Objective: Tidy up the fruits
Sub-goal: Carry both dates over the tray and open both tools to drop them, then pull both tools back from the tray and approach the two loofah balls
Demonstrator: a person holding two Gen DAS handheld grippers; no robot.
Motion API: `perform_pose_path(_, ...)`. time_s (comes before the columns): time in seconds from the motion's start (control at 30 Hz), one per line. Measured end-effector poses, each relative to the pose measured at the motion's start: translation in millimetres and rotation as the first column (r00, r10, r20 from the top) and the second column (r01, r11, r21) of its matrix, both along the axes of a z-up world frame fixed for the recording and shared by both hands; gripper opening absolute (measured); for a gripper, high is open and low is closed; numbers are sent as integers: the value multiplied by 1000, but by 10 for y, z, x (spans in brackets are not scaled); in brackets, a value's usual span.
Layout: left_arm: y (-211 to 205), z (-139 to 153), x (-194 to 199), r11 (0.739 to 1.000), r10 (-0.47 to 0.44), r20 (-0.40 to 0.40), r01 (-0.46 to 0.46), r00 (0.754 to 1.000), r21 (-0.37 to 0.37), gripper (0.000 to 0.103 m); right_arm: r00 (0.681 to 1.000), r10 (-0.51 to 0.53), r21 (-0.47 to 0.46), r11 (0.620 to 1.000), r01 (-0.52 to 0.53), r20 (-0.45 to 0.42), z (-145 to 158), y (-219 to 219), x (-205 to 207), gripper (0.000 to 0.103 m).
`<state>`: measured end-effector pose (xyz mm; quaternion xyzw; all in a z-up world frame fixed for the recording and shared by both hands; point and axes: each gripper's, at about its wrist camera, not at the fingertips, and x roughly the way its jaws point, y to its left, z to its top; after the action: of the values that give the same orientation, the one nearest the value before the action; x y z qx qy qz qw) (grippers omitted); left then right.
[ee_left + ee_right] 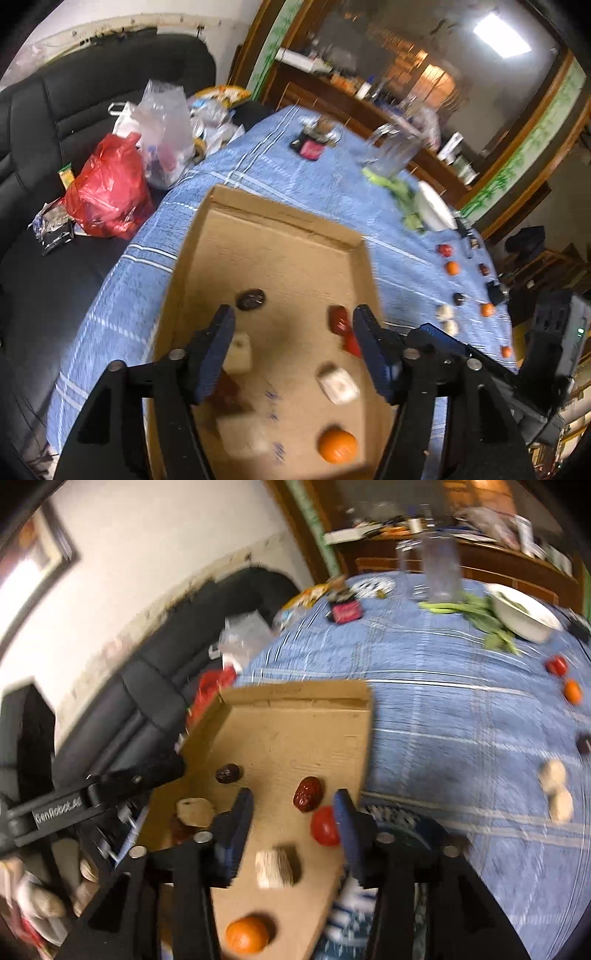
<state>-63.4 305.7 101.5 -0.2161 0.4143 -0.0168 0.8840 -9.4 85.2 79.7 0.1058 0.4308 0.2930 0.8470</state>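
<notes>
Tray: shallow brown cardboard tray (236, 229) — seven pieces placed.
Worktop: blue checked worktop (303, 173) — about nine left.
Left hand-held gripper (295, 350): agape, empty.
Right hand-held gripper (293, 832): agape, empty.

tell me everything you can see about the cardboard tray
The cardboard tray is a shallow, open-topped box of plain brown corrugated card with low folded walls, lying flat on the blue checked tablecloth. Inside it sit an orange, a wrinkled red date, a dark date, a small red fruit and several pale chunks. Both grippers hover open above it, touching nothing.
</notes>
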Motion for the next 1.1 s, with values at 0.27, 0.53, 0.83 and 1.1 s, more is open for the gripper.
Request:
perform_pose_path(0.27, -568, 93, -652, 1000, 4, 55, -3, 998, -11, 82, 975, -220, 84, 973, 216, 41, 106, -865, -633, 54)
perform_pose_path(0.53, -1410, 372, -1087, 974, -103, 155, 67, 983, 218, 82, 926, -377, 135, 920, 369, 36, 264, -1587, -1240, 58)
perform_pose_path(0.83, -1962, 639, -1393, 881, -147, 266, 3, 953, 474, 83, 875, -455, 218, 882, 418, 164, 805, -2032, -1780, 72)
perform_pose_path(1.1, -2170, 673, -1442, 851, -174, 256, 14, 951, 525, 83, 844, -487, 215, 870, 445, 224, 896, -2148, -1919, 74)
